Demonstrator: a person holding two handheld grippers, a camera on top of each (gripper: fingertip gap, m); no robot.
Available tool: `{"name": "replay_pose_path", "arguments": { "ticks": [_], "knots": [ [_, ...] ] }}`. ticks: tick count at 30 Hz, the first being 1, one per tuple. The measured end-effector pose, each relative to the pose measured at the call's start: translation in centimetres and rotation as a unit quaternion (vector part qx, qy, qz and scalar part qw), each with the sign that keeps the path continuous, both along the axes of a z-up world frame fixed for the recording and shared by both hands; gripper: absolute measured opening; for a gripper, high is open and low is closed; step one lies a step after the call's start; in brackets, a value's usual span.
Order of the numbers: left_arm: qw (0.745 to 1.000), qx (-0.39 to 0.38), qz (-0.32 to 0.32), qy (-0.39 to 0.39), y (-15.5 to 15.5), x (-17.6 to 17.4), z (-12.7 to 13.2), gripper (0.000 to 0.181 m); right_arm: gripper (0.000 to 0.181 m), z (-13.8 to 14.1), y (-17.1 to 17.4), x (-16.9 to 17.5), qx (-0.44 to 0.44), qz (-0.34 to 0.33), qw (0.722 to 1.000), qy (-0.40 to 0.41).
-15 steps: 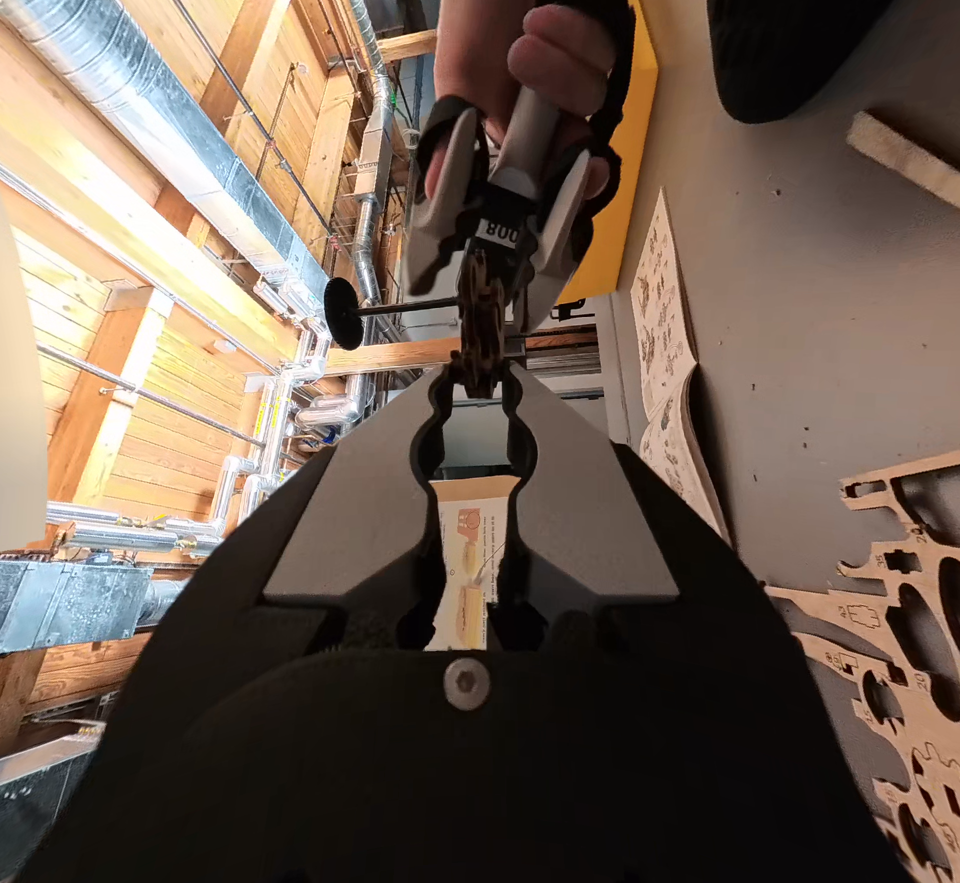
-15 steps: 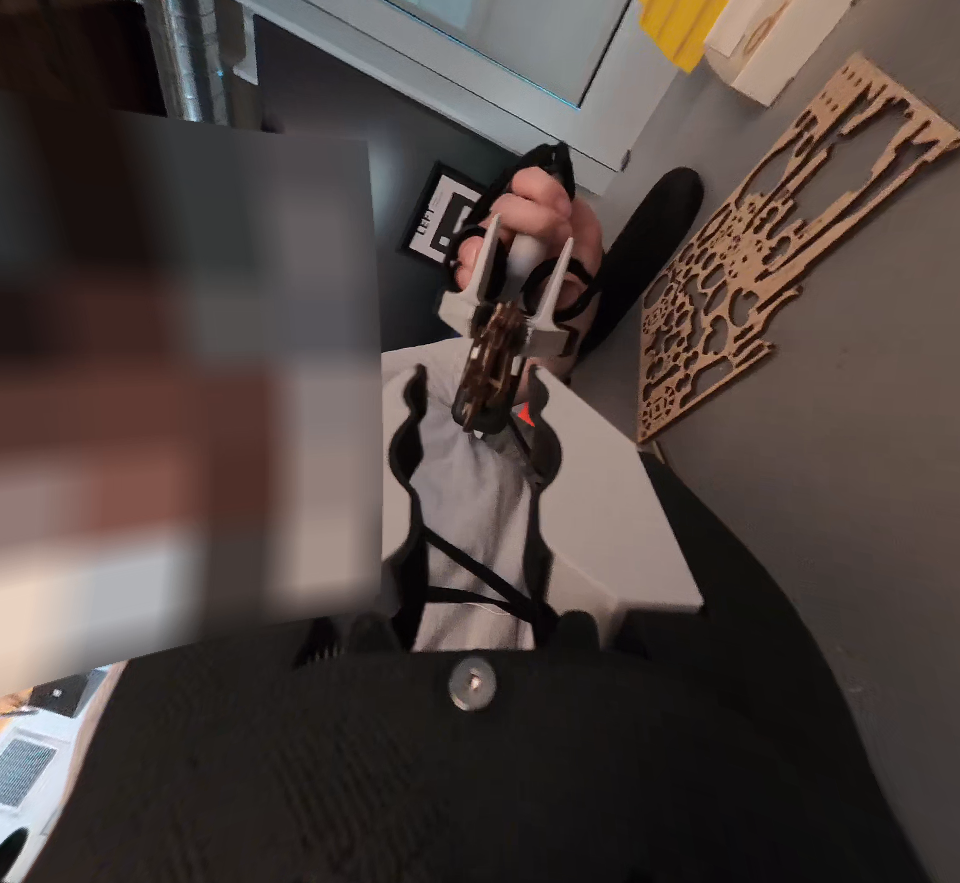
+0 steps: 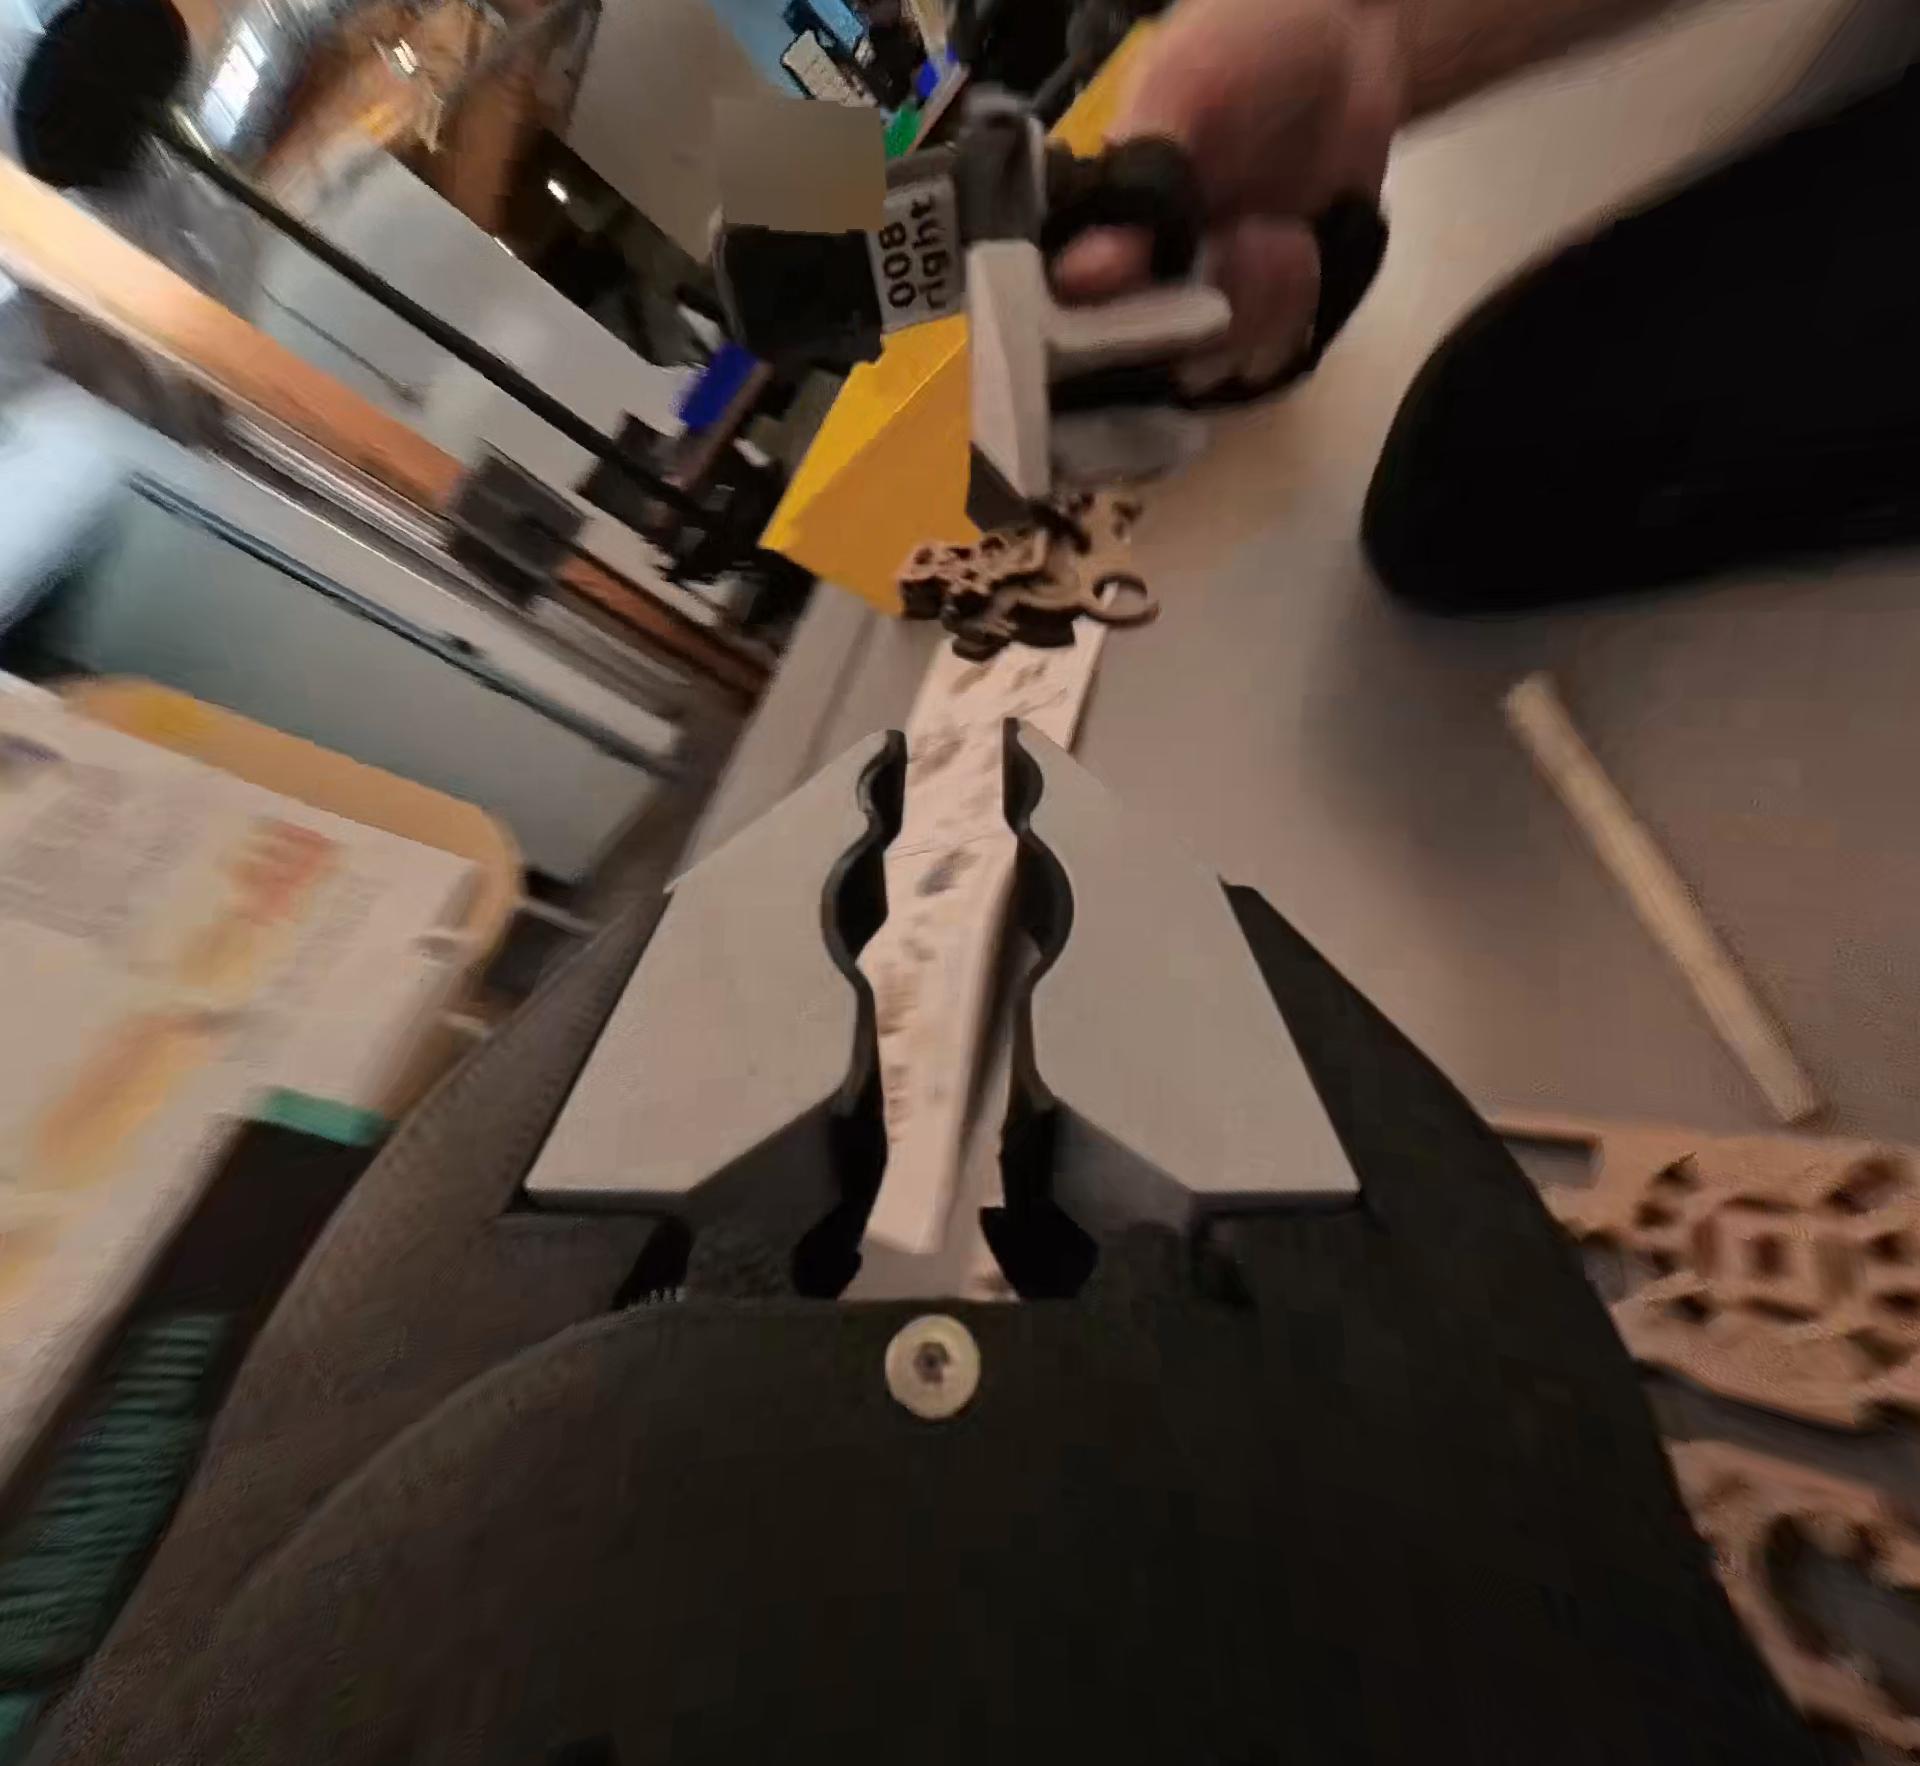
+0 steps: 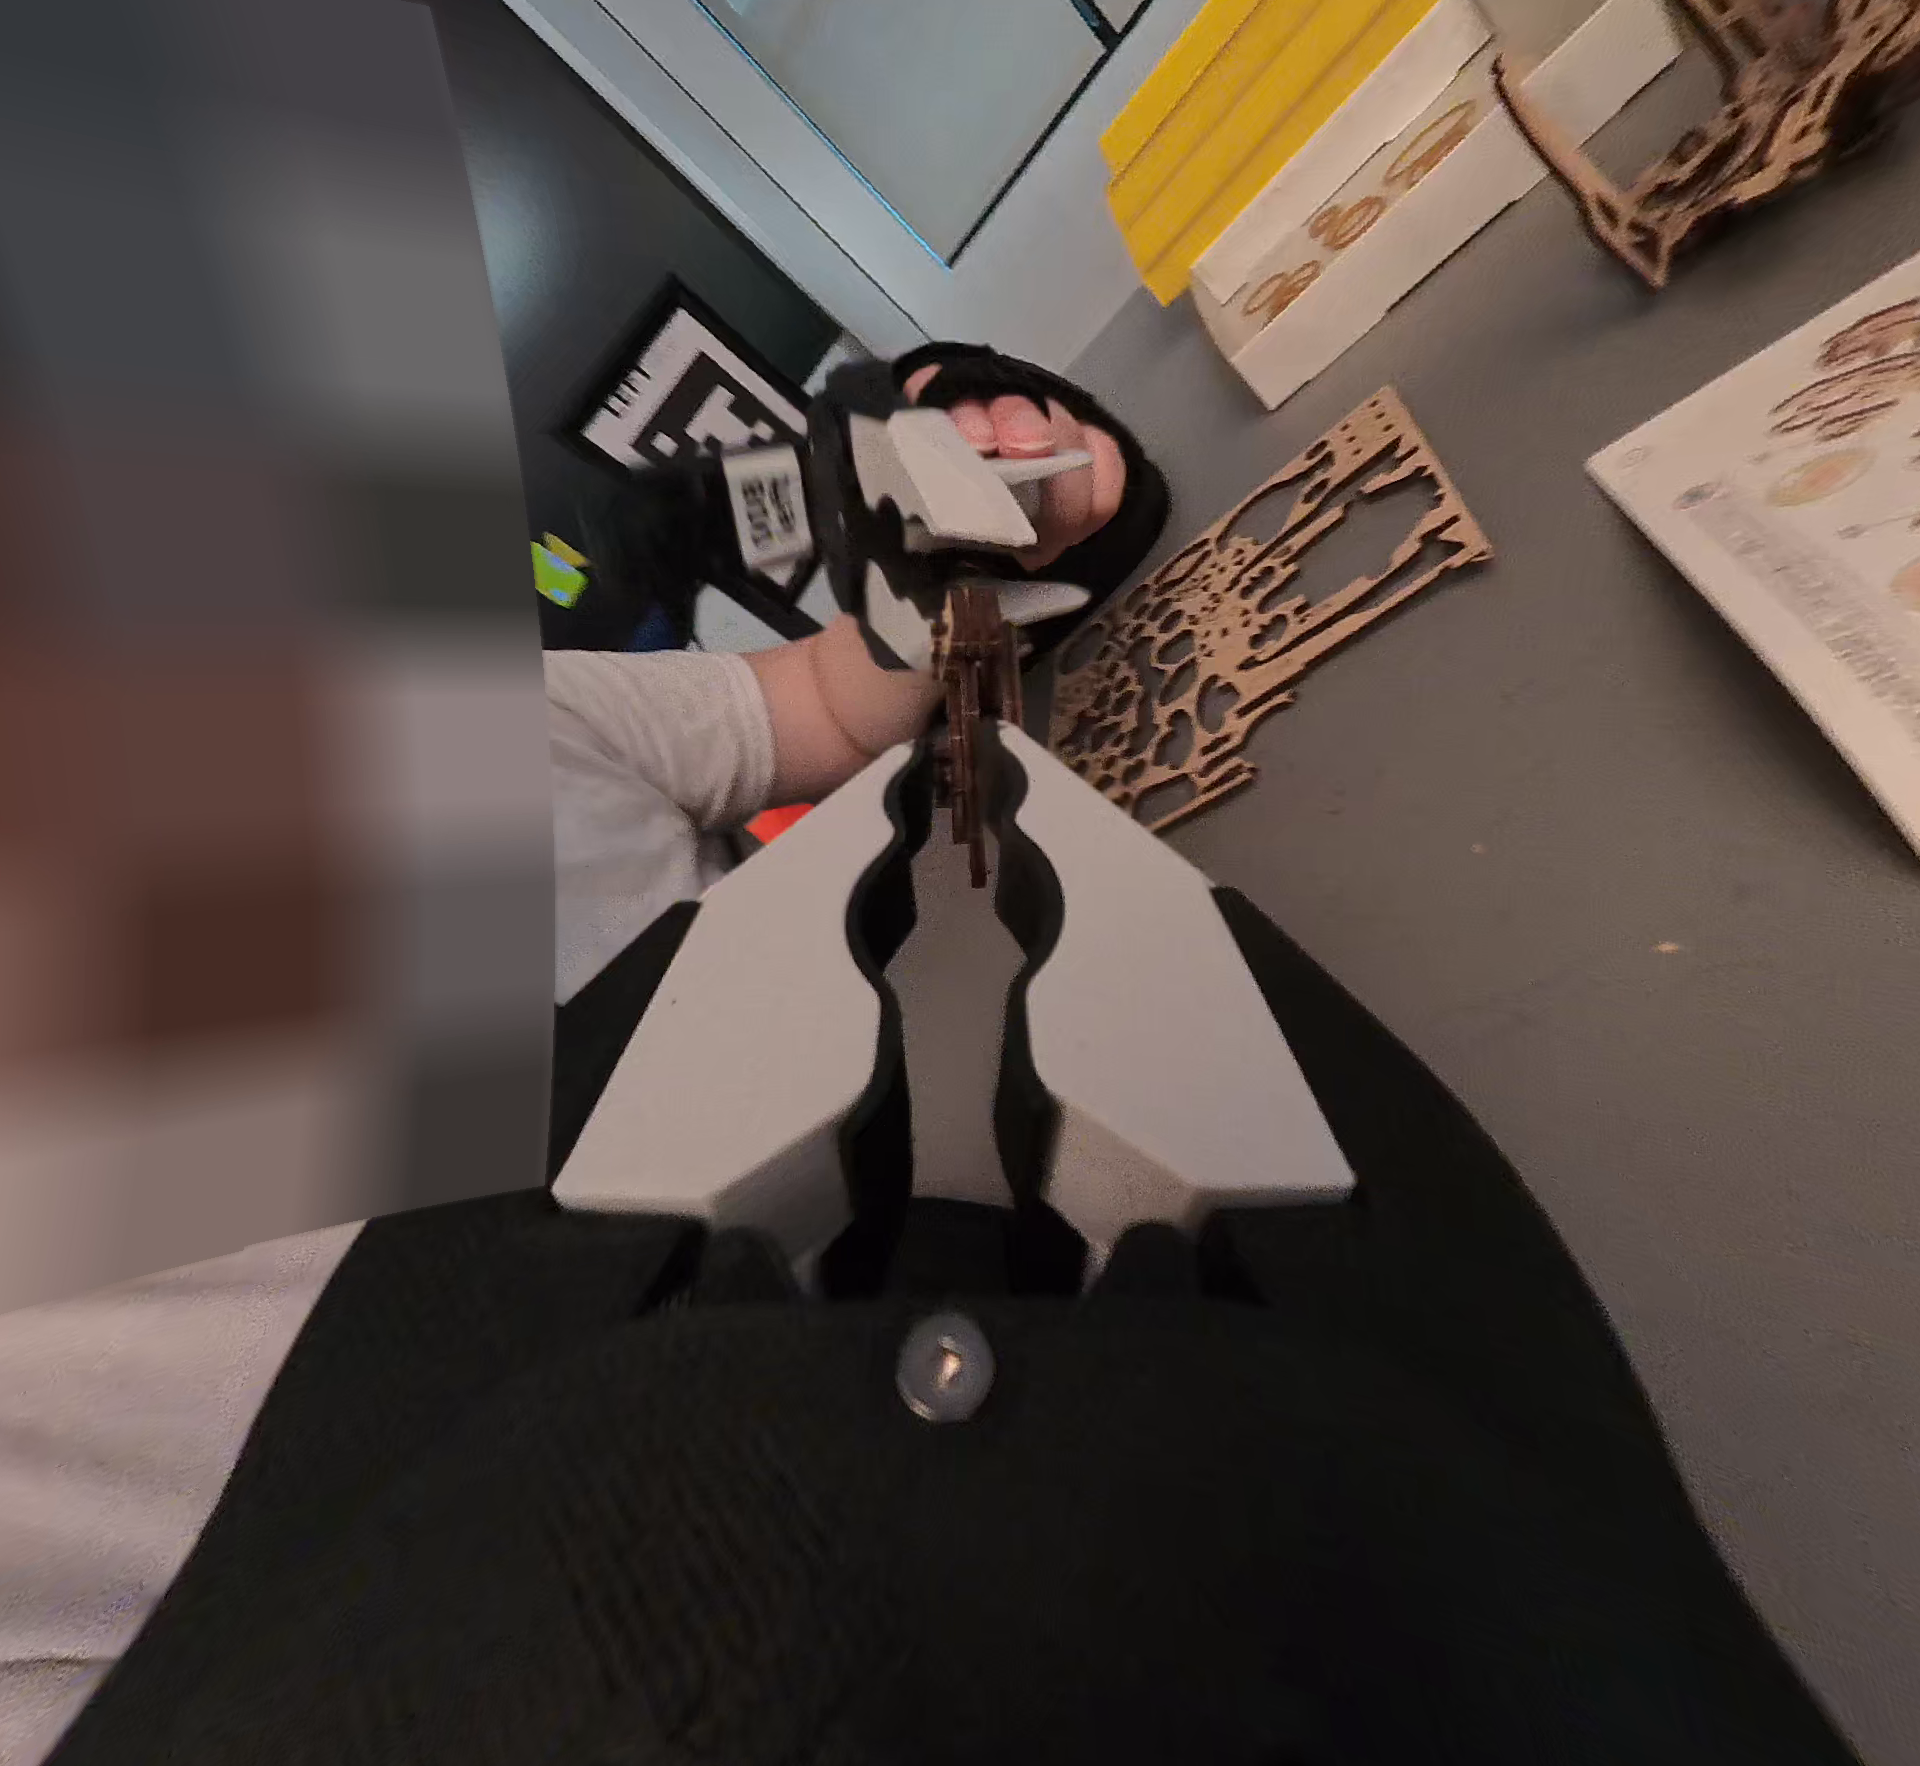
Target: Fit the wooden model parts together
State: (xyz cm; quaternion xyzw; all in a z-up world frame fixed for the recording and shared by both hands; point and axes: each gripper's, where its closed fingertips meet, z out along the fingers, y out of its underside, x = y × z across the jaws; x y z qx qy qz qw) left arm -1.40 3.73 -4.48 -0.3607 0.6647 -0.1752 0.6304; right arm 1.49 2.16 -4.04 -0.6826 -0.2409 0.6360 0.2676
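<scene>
The right gripper (image 4: 961, 745) is clamped at its tips on the small dark-brown layered wooden model assembly (image 4: 971, 677), which stands edge-on between the two grey fingers. In the left wrist view this assembly sits at 12 o'clock, low over the grey table (image 3: 1351, 781), beside the yellow box (image 3: 883, 490) and at the far end of the white printed instruction booklet (image 3: 997, 708).

The left gripper (image 3: 954, 745) shows a narrow gap with nothing in it; only the booklet is seen through. From the right wrist view it is at 12 o'clock, close to the assembly's far end; whether it touches is unclear.

A pale laser-cut plywood sheet with empty cut-outs (image 4: 1247, 615) lies at 1 o'clock. A partly built wooden model (image 4: 1766, 85) stands at 2 o'clock. A thin pale wooden stick (image 3: 1652, 895) lies at 3 o'clock.
</scene>
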Motion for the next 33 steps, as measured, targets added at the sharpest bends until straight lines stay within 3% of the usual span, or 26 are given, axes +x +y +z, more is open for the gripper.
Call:
{"name": "replay_pose_path", "arguments": {
  "ticks": [1, 5, 9, 15, 18, 20, 24, 28, 30, 33],
  "knots": [
    [0.997, -0.08, -0.013, -0.008, -0.1, 0.1, 0.2, 0.019, 0.005, -0.2, 0.0, 0.1, 0.016, -0.003, 1.0, -0.013],
    [0.938, -0.341, -0.06, -0.009, -0.9, 0.7, 0.5, 0.048, 0.007, -0.3, -0.2, -0.3, 0.059, -0.003, 0.997, -0.039],
    [0.888, -0.452, -0.078, 0.02, -1.7, 1.4, -0.7, 0.05, 0.007, -0.6, -0.8, -1.1, 0.119, 0.006, 0.99, -0.074],
    [0.868, -0.487, -0.093, 0.039, -2.2, 1.4, -1.2, 0.022, 0.007, -0.7, -0.9, -1.6, 0.201, -0.007, 0.972, -0.118],
    [0.868, -0.486, -0.093, 0.033, -2.1, 1.4, -1.0, 0.029, 0.007, -1.1, -0.8, -1.6, 0.205, -0.01, 0.97, -0.131],
    [0.871, -0.481, -0.095, 0.035, -2.2, 1.4, -1.0, 0.017, 0.007, -1.0, -0.8, -1.6, 0.207, -0.01, 0.97, -0.128],
    [0.87, -0.483, -0.094, 0.022, -2.0, 1.3, -0.5, 0.016, 0.007, -0.4, -0.6, -1.7, 0.21, -0.017, 0.972, -0.104],
    [0.857, -0.506, -0.092, 0.005, -1.5, 1.1, 0.1, 0.016, 0.028, 0.7, 0.3, -1.1, 0.209, -0.046, 0.974, -0.073],
    [0.839, -0.535, -0.101, 0.005, -1.6, 1.0, 0.3, 0.016, 0.036, 1.7, 0.5, -0.8, 0.256, -0.062, 0.963, -0.057],
    [0.811, -0.573, -0.11, 0.038, -2.3, 1.1, -0.6, 0.016, 0.038, 2.0, -0.1, -0.9, 0.389, -0.074, 0.913, -0.095]
  ]
}}
